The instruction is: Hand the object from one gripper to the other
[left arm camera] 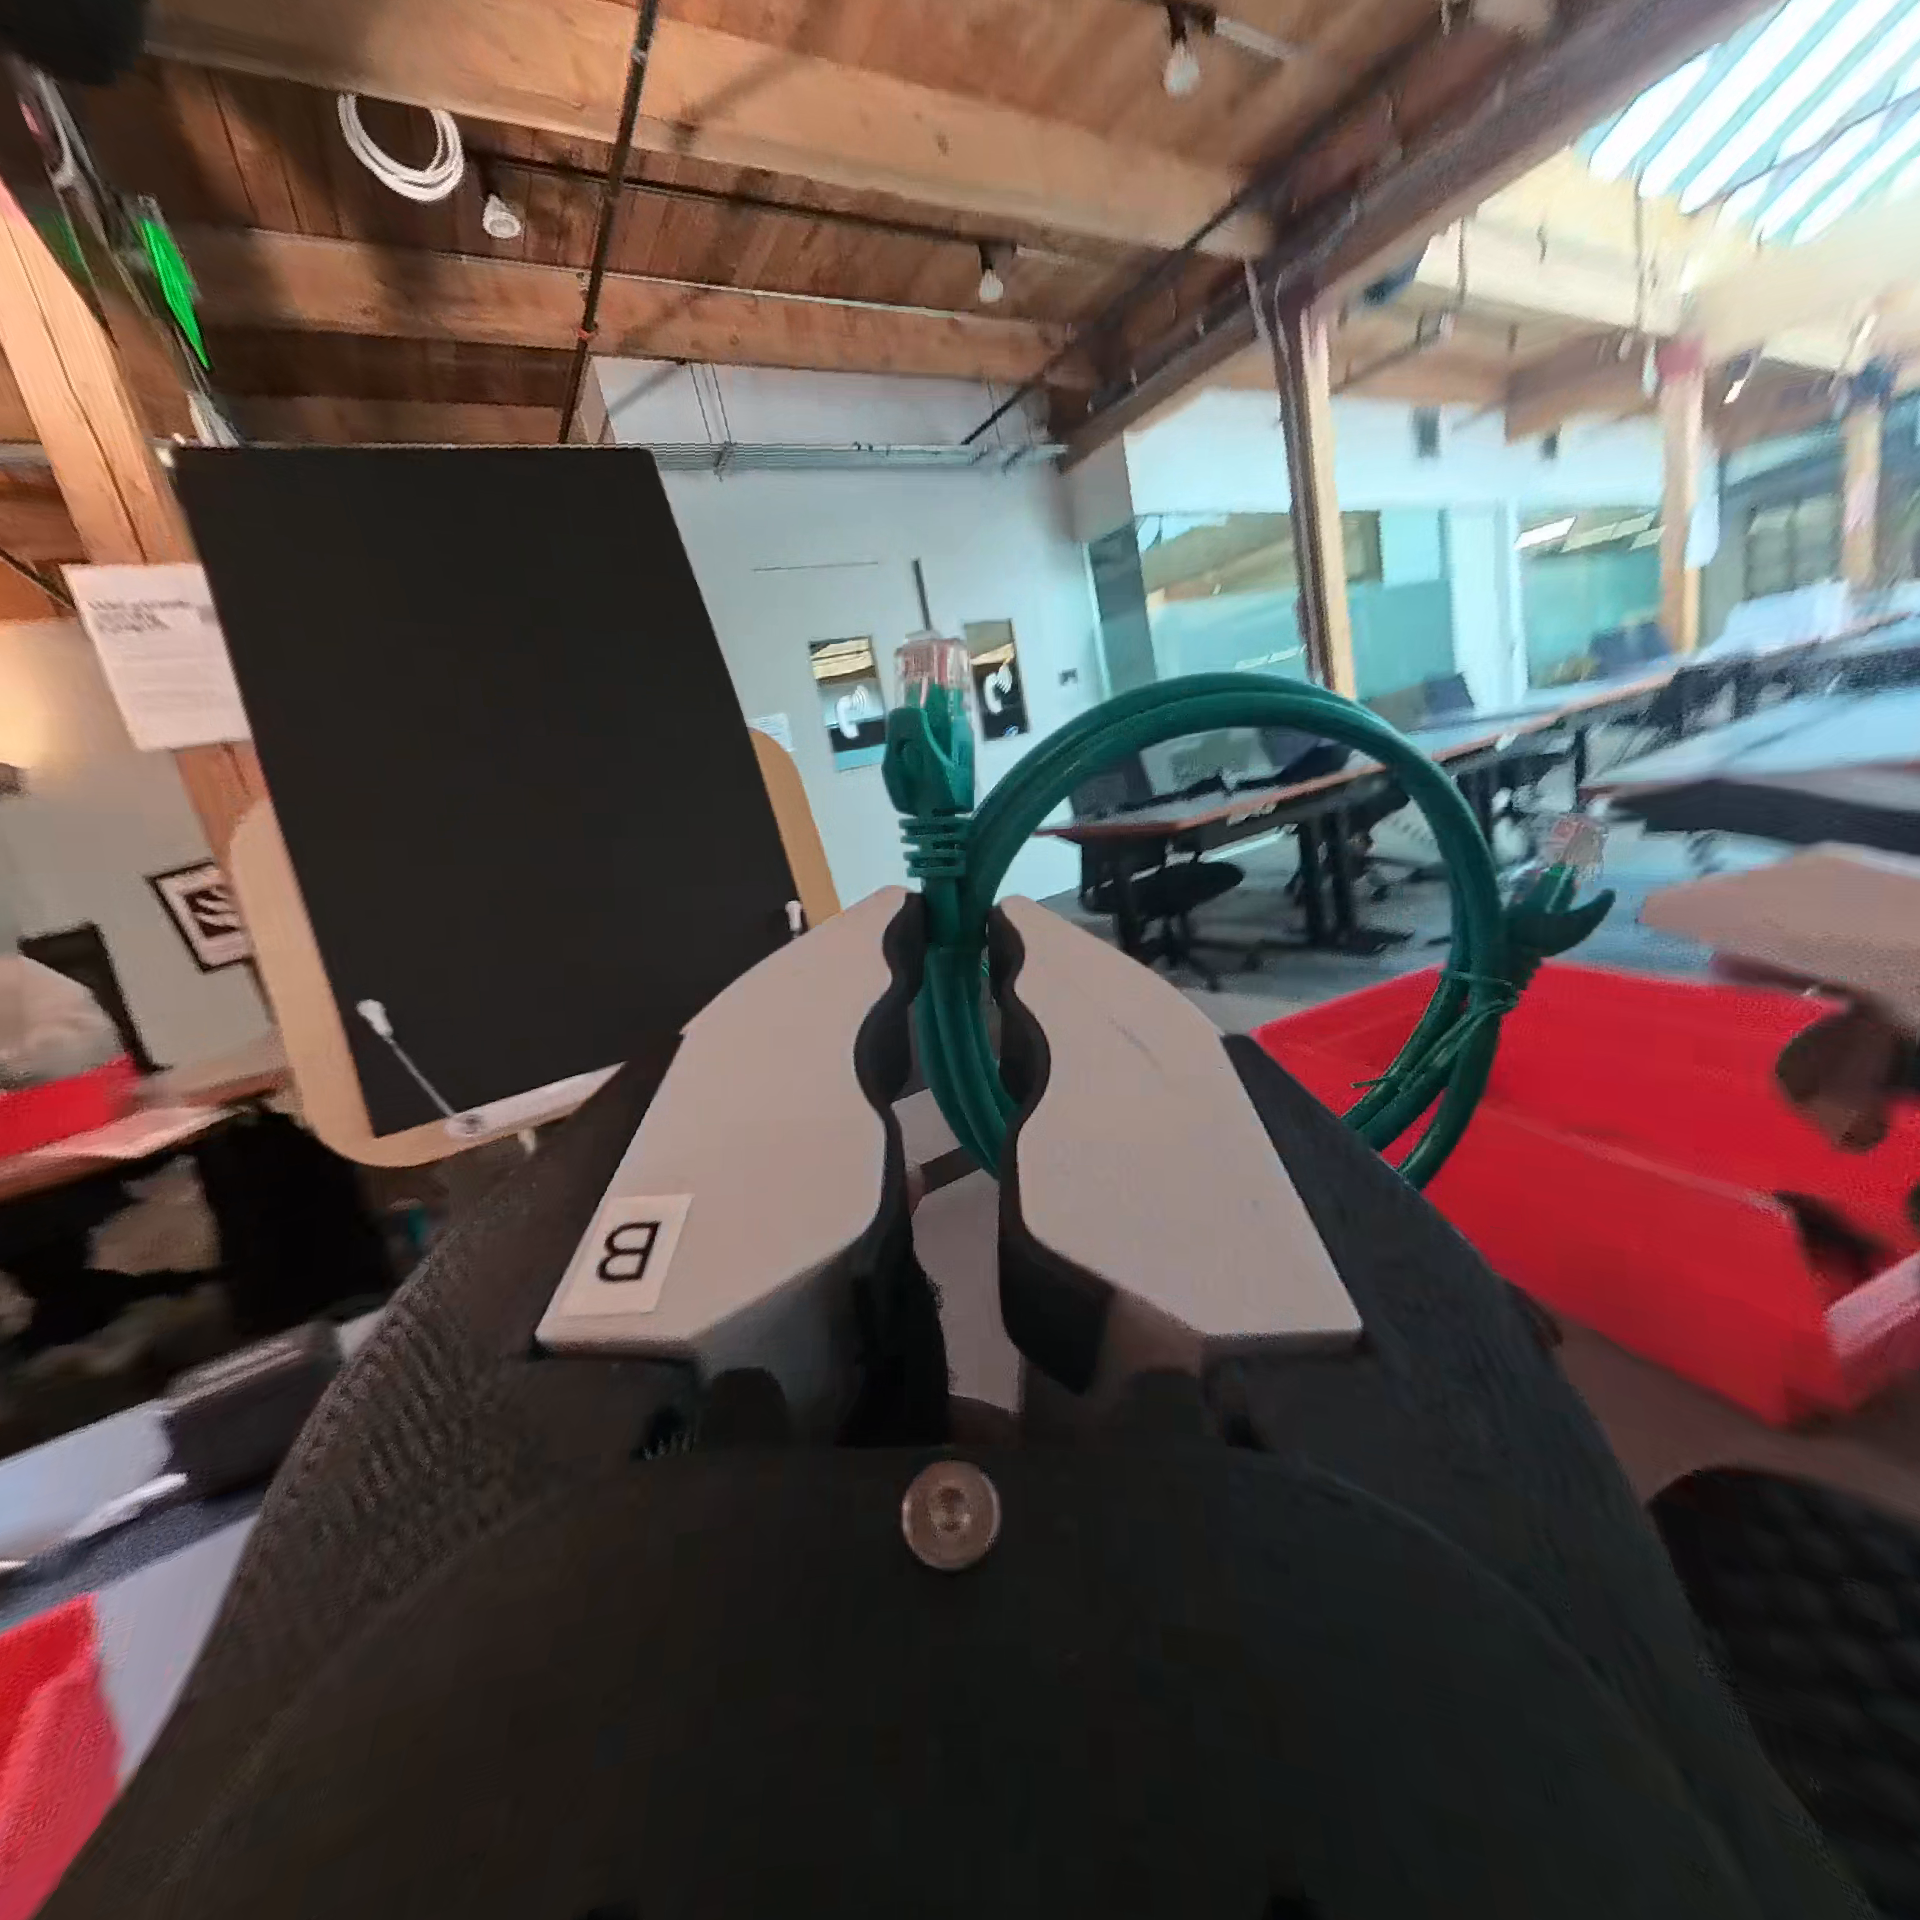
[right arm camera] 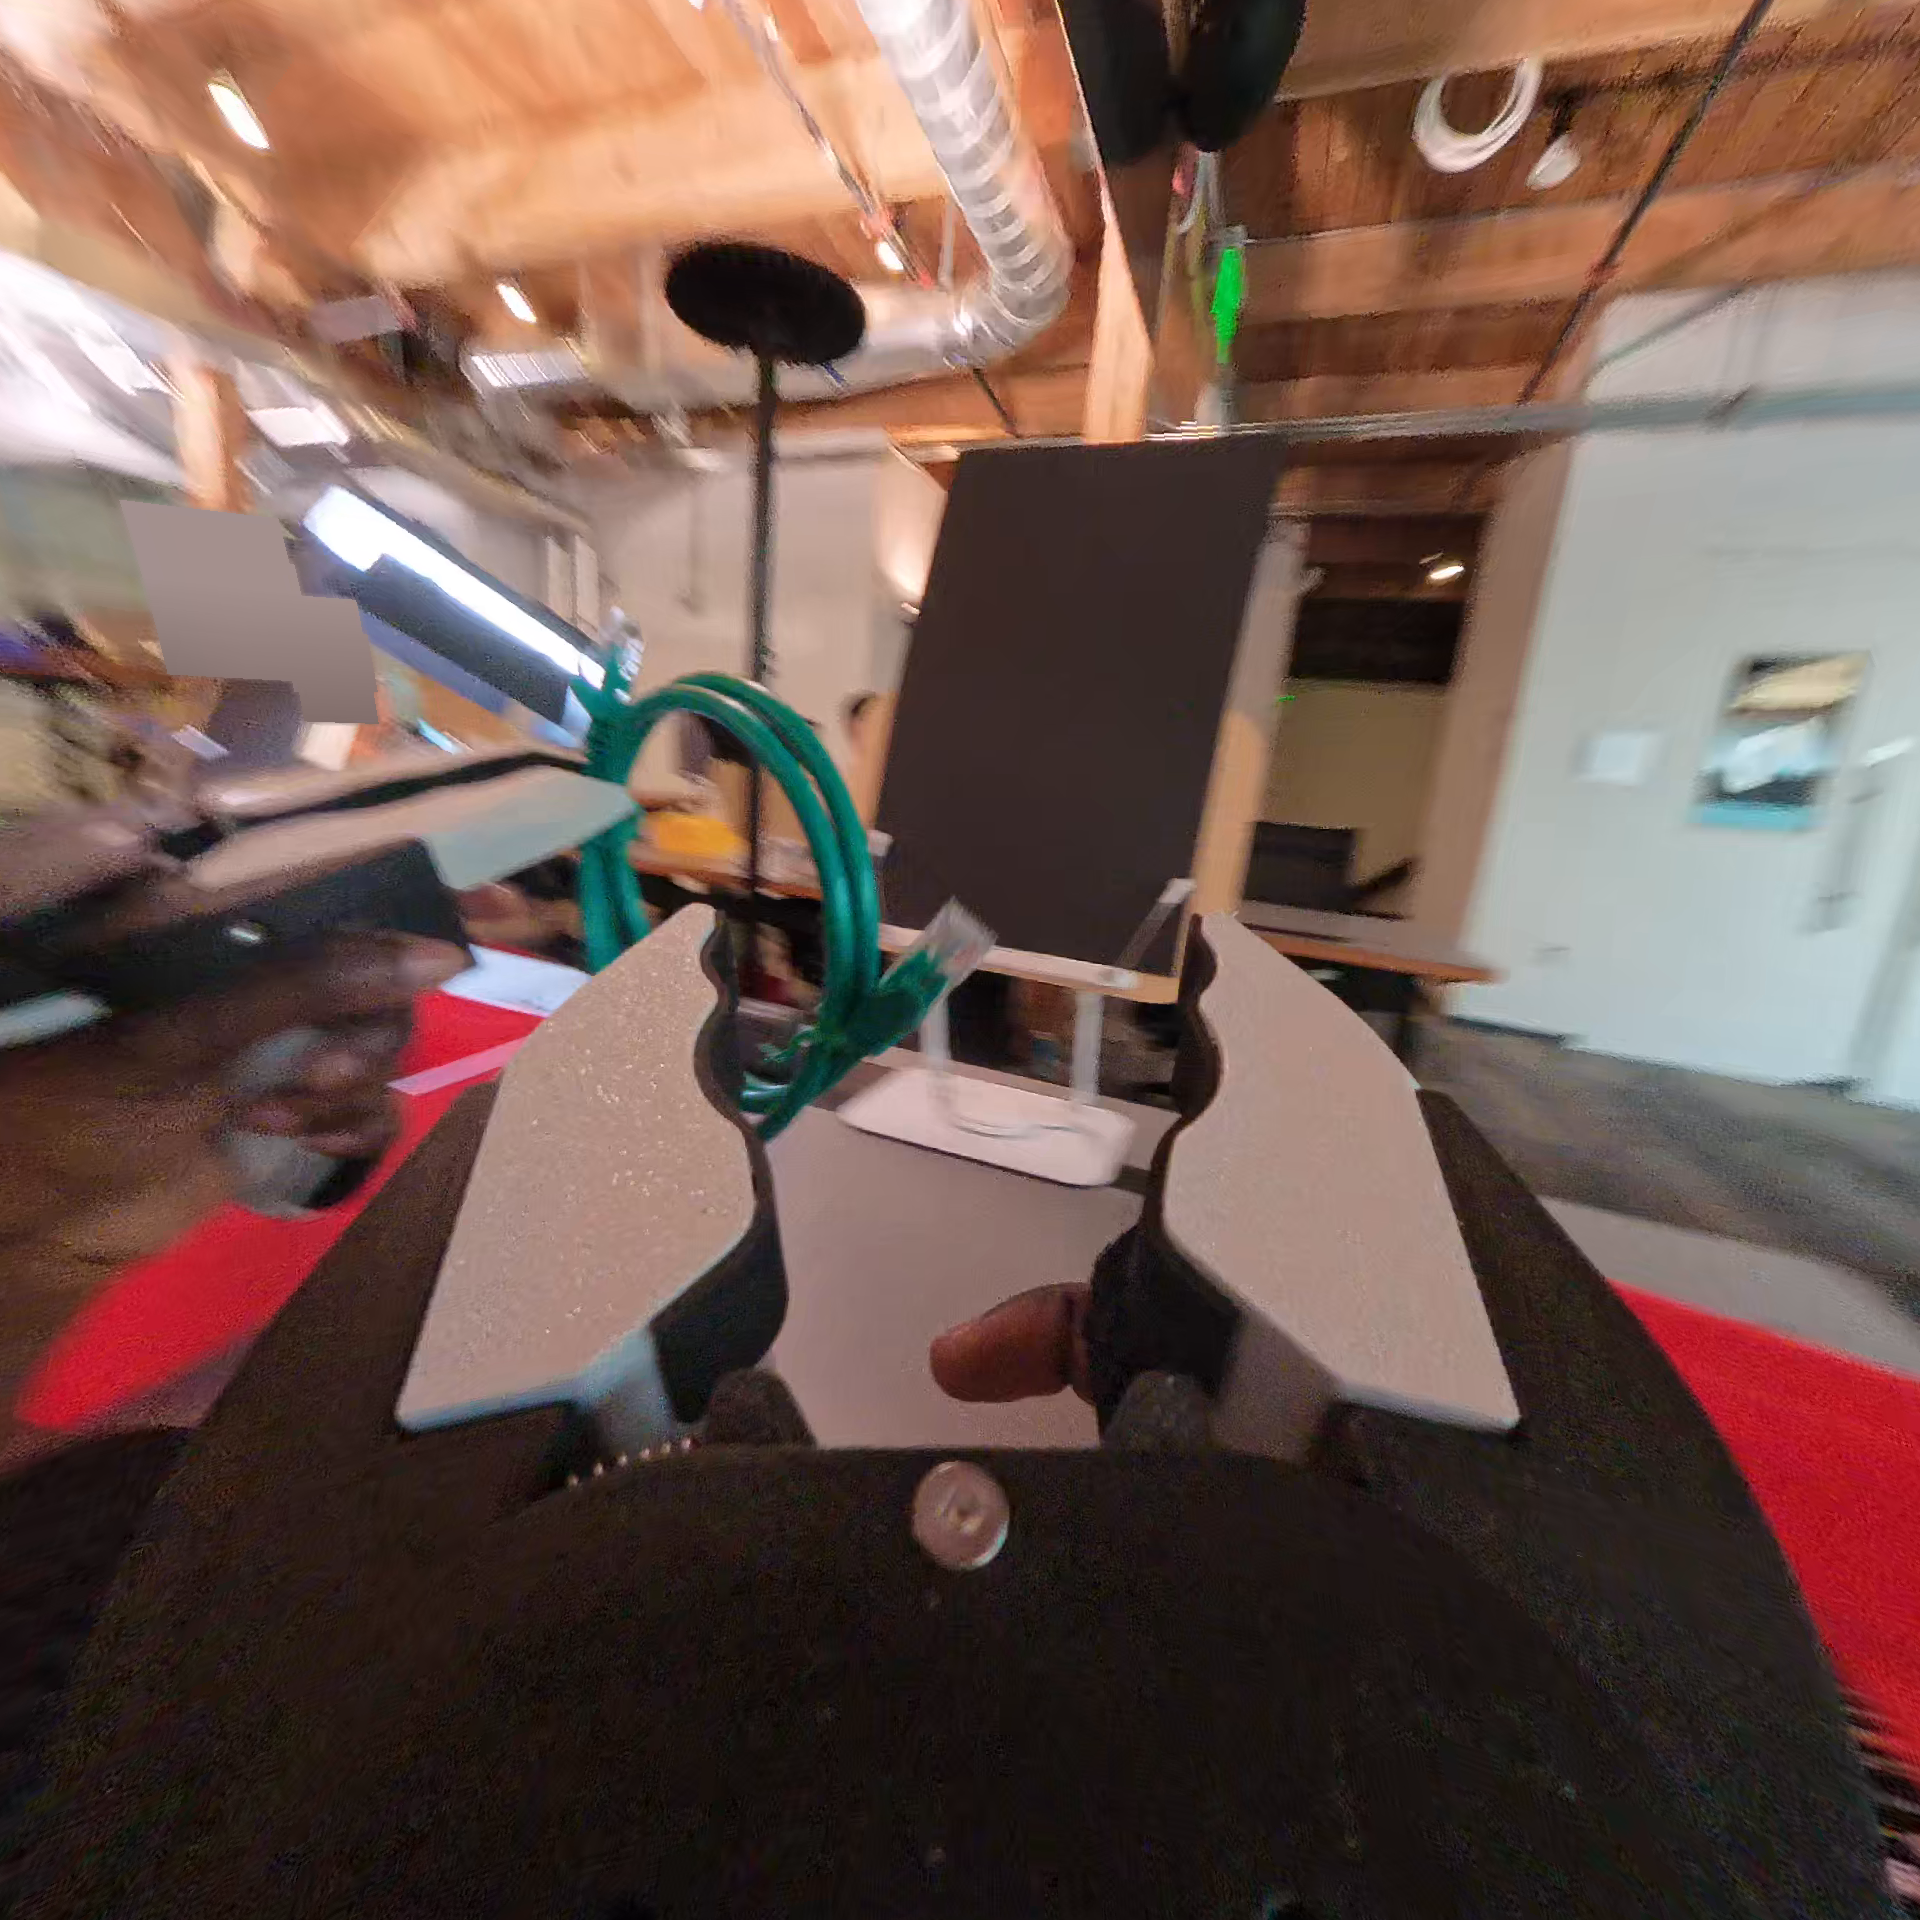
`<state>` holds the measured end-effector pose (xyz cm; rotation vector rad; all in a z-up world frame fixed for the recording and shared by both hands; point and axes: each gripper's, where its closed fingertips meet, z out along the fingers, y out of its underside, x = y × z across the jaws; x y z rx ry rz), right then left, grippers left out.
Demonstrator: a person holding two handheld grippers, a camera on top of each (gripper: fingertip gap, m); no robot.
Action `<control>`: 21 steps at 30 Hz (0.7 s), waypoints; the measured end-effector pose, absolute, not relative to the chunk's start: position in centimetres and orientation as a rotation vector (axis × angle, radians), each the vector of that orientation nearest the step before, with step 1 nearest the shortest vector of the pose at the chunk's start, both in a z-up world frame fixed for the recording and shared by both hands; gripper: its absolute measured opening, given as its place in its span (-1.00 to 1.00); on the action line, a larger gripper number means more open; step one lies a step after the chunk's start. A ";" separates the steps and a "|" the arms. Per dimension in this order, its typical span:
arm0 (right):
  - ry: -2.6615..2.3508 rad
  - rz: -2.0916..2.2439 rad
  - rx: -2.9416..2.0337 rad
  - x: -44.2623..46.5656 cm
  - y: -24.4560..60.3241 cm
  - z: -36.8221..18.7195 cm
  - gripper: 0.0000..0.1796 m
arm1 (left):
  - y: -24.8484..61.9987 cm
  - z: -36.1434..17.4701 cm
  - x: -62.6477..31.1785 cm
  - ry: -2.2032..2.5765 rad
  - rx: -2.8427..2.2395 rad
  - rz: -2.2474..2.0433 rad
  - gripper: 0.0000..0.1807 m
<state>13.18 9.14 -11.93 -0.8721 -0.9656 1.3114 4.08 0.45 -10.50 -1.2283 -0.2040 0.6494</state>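
A green coiled network cable [left arm camera: 1242, 694] with clear plugs is held up in the air. My left gripper [left arm camera: 951, 920] is shut on one side of the coil, and the loop stands out to its right. In the right wrist view the left gripper [right arm camera: 613, 800] reaches in from the left holding the cable [right arm camera: 850, 852]. My right gripper [right arm camera: 956, 925] is open. The bottom of the coil and one plug hang between its fingers, close to the left finger [right arm camera: 613, 1091]; I cannot tell if they touch. The right gripper [left arm camera: 1766, 904] shows blurred at the right edge of the left wrist view.
A black board on a white stand [right arm camera: 1070, 675] stands behind the grippers; it also shows in the left wrist view [left arm camera: 468, 779]. A red mat [left arm camera: 1558, 1143] covers the table below. A black lamp pole [right arm camera: 764, 623] rises behind the cable. Desks and chairs [left arm camera: 1195, 831] stand farther back.
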 end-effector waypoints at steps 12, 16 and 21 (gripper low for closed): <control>-1.050 1.272 -0.930 10.9 8.6 -14.8 -0.89 | 2.8 -12.0 6.5 -0.115 -1.335 0.410 -0.81; -1.134 1.077 -0.962 11.1 10.5 -15.0 -0.93 | 2.4 -12.1 6.1 -0.026 -1.407 0.666 -0.33; -1.220 0.860 -0.992 11.4 11.7 -15.7 -0.95 | 2.8 -12.3 7.8 0.168 -1.423 1.046 -0.24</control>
